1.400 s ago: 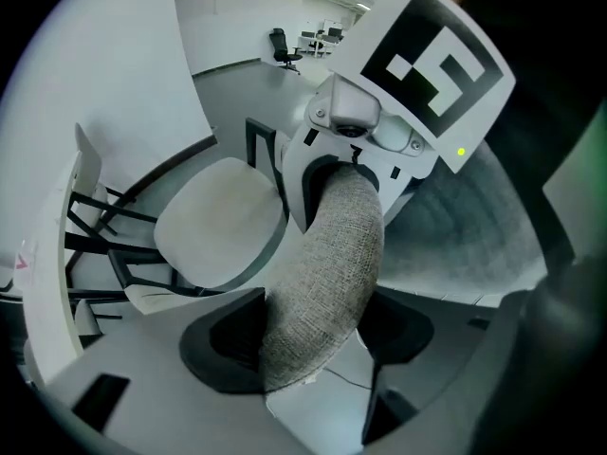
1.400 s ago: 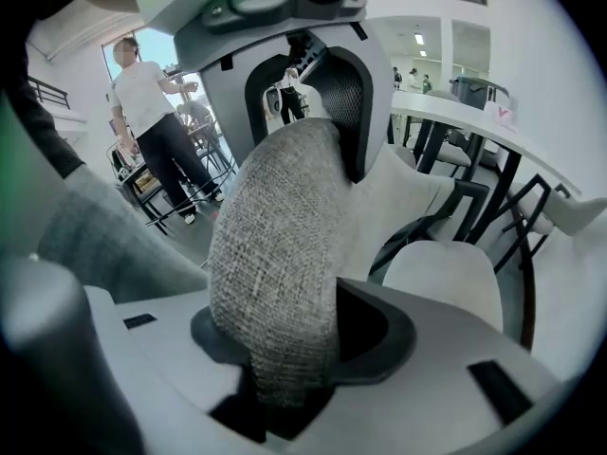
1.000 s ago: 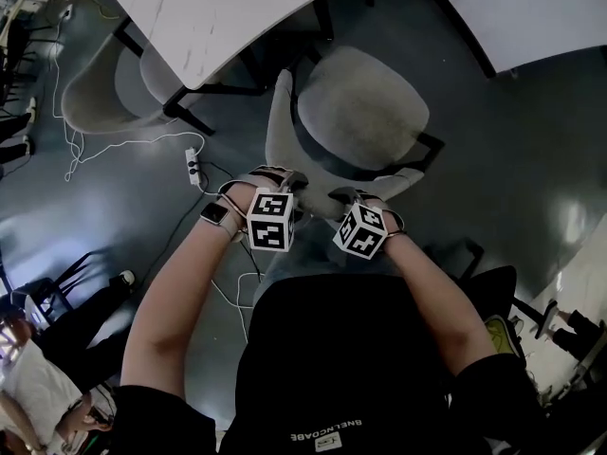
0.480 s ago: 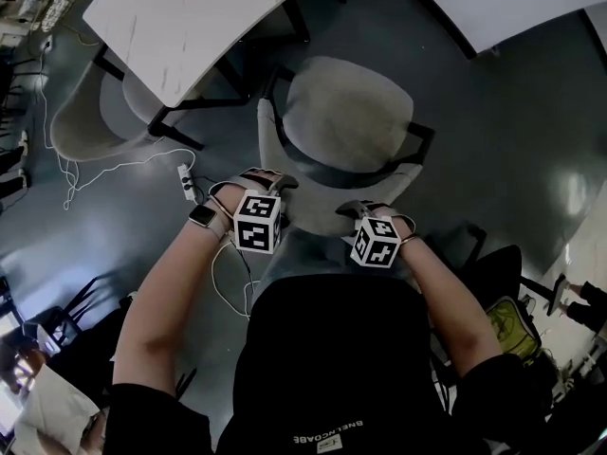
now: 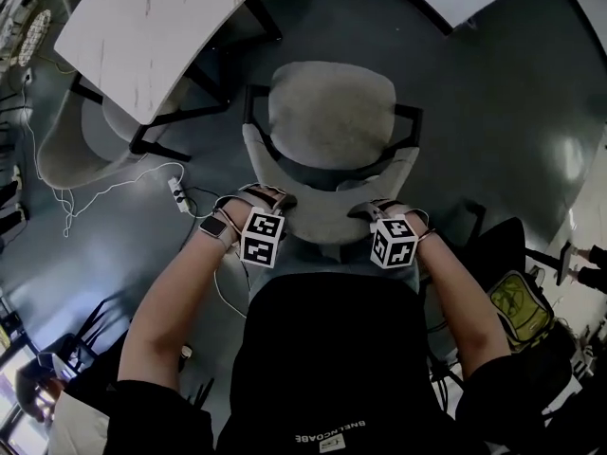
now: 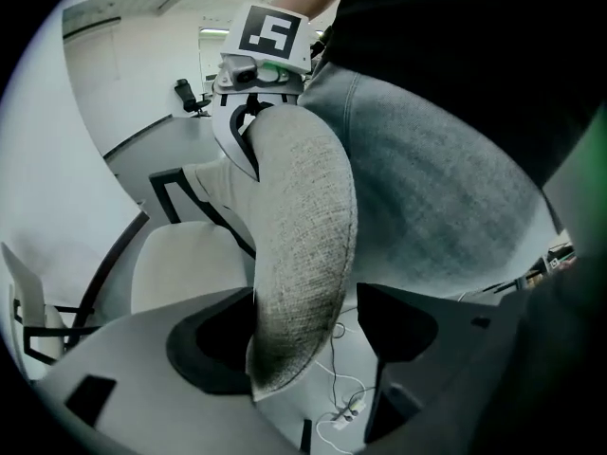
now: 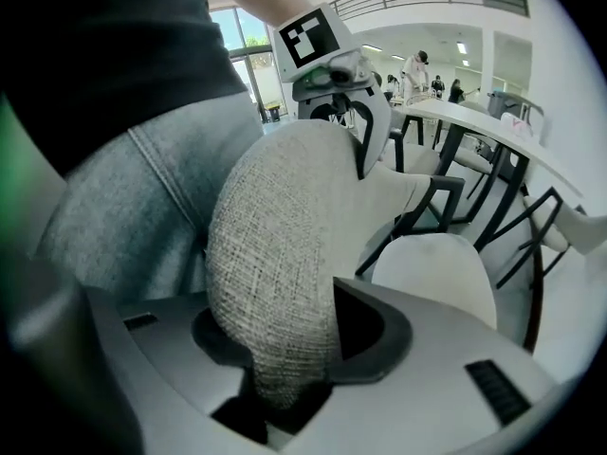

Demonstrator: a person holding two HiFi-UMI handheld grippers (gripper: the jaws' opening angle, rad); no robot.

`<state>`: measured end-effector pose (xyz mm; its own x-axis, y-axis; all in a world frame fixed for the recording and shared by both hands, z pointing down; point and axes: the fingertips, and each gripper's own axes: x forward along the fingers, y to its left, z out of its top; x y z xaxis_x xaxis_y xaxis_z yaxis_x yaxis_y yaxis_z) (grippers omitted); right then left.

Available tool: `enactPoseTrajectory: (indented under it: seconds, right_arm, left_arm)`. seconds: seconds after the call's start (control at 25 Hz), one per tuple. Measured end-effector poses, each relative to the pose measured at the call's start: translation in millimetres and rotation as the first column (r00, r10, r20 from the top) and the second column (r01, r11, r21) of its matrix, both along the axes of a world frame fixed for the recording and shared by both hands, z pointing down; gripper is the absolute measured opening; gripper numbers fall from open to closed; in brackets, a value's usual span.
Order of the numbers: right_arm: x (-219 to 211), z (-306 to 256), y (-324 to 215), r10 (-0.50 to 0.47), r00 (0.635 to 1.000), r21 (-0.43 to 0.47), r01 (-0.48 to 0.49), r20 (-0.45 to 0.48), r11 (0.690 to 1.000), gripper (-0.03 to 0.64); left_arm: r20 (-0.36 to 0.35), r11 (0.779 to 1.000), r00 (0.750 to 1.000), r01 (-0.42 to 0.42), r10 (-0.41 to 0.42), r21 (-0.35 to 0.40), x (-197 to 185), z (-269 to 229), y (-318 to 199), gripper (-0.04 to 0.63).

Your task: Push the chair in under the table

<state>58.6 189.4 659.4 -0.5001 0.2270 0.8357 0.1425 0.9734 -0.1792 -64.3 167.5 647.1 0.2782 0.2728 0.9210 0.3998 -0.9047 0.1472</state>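
The chair (image 5: 327,112) stands on the dark floor with its grey seat turned toward the white table (image 5: 142,27), close to that table's corner but not under the top. In the head view its curved backrest (image 5: 327,221) is nearest the person, with the left gripper (image 5: 270,197) on the backrest's left end and the right gripper (image 5: 375,209) on its right end. A white power strip (image 5: 175,192) lies on the floor to the left. In the left gripper view, the left gripper (image 6: 303,339) has just been spreading its jaws. The fabric backrest (image 6: 303,254) stands between them, against one jaw and clear of the other, and the person's jeans (image 6: 427,178) are just beside it. In the right gripper view, the right gripper (image 7: 285,349) pinches the backrest (image 7: 275,254), both jaws pressed into the weave, with the seat (image 7: 432,273) beyond.
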Motion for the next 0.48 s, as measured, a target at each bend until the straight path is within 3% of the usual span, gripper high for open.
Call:
enactPoseTrajectory:
  seconds: [0.16,0.32,0.48]
  right_arm:
    - [27,1,3,-0.013,1.000,0.012,0.014,-0.008,1.000,0.170]
    - [45,1,6,-0.027,0.999,0.001,0.027,-0.020,1.000,0.173]
    - [53,7,16,-0.052,0.994,-0.033,0.050,-0.091,0.998,0.220]
  left_arm:
    - [-0.007,1.000,1.000,-0.008,0.008,-0.005,17,15,2,0.325]
    - [-0.019,0.998,0.999,0.043,-0.044,-0.036,31,25,-1,0.324]
    - [-0.017,0.998,0.999,0.051,-0.052,-0.042,36,35,-1,0.314]
